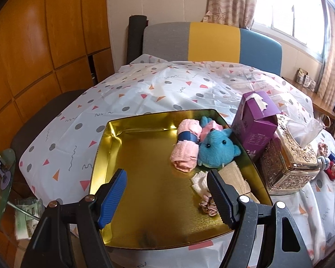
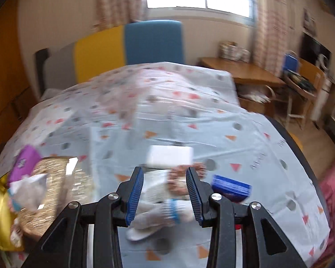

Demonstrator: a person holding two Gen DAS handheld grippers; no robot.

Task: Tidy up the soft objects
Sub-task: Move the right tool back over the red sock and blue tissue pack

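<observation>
Two tools stand apart-jawed: the left tool [image 1: 166, 198] hovers over the gold tin [image 1: 105, 156], its blue plush [image 1: 216, 149] and pink towel roll [image 1: 186, 147] ahead-right; the right tool [image 2: 164, 195] brackets a blurred white soft toy [image 2: 160, 210], unclamped.

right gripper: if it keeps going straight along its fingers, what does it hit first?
Probably the white knitted soft item with a blue band lying between the open right gripper fingers on the patterned tablecloth. Motion blur makes depth unclear.
</observation>
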